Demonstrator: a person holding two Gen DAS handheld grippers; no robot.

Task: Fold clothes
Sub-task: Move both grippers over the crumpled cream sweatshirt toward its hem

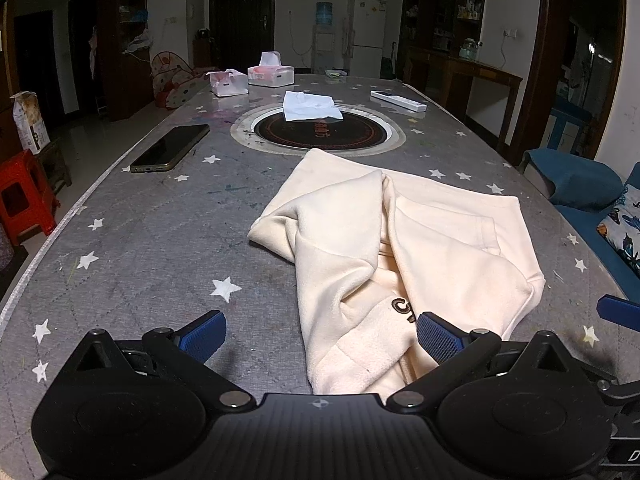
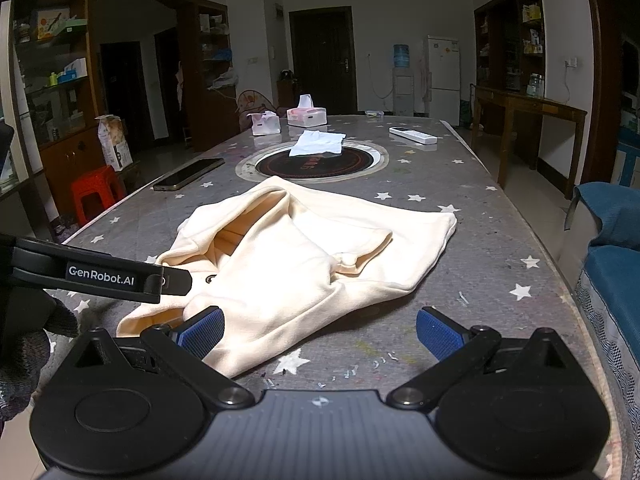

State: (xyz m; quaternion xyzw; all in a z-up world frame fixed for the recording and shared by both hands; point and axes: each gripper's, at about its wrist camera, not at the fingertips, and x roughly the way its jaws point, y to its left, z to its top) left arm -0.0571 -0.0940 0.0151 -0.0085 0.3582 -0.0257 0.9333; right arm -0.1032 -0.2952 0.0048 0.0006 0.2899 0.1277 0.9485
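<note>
Spread wide and holding nothing, left gripper (image 1: 320, 334) poised low over the near hem of the cream sweatshirt (image 1: 400, 248), its right blue pad at the cloth by the brown embroidered lettering (image 1: 402, 307); likewise spread wide and empty, right gripper (image 2: 320, 334) just beside the garment's near edge, left pad over the fabric, right pad over bare table; black "GenRobot.AI" arm of the left gripper (image 2: 100, 276) crossing the right wrist view above the garment's left side.

Lying mid-table on the grey star-printed tablecloth (image 1: 160, 248), near end toward both grippers, far end just short of the round inset hotplate (image 1: 320, 130); bunched rather than flat, both sides thrown inward in loose overlapping flaps, a deep crease running down the middle; judged an early step, with the garment roughly gathered but no clean fold set.

Next move probably a pinch on a near corner or hem with each gripper, then a pull to flatten before folding; calls for closing on one layer only, since several layers overlap at the near edge.

Soft, thick, fleece-like knit, matte and limp, with rounded rolls at the folds; ribbed-looking band at the hem; tablecloth flat, scuffed and stained; smartphone (image 1: 170, 147) glossy and rigid, well apart to the left.
</note>
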